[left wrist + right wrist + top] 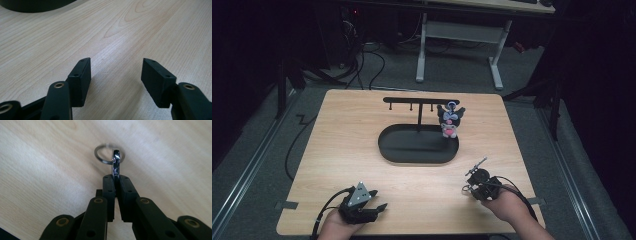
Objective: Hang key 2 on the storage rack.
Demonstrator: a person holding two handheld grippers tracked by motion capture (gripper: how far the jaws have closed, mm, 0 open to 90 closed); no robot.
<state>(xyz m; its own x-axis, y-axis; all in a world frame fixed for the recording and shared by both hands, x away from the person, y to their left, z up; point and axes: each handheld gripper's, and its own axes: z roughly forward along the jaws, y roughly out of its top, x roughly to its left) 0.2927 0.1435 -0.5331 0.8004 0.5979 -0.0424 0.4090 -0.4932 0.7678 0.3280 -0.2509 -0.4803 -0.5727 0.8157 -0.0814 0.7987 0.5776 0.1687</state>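
A black hook rack (419,100) rises from an oval black base (392,150) in the middle of the table. A small dark plush charm (449,120) with a pink front hangs at the rack's right end, over the base. At the front right, my right gripper (469,187) (115,178) is shut on a shiny metal clasp (115,162). A thin key ring (102,155) hangs from the clasp, just above the wood. My left gripper (379,204) (116,70) rests low at the front left, open, with bare wood between its fingers.
The wooden table (337,150) has open surface around the base and in front of it. The edge of the oval base (32,5) shows at the top left of the left gripper view. A desk frame (459,45) and cables stand on the floor behind the table.
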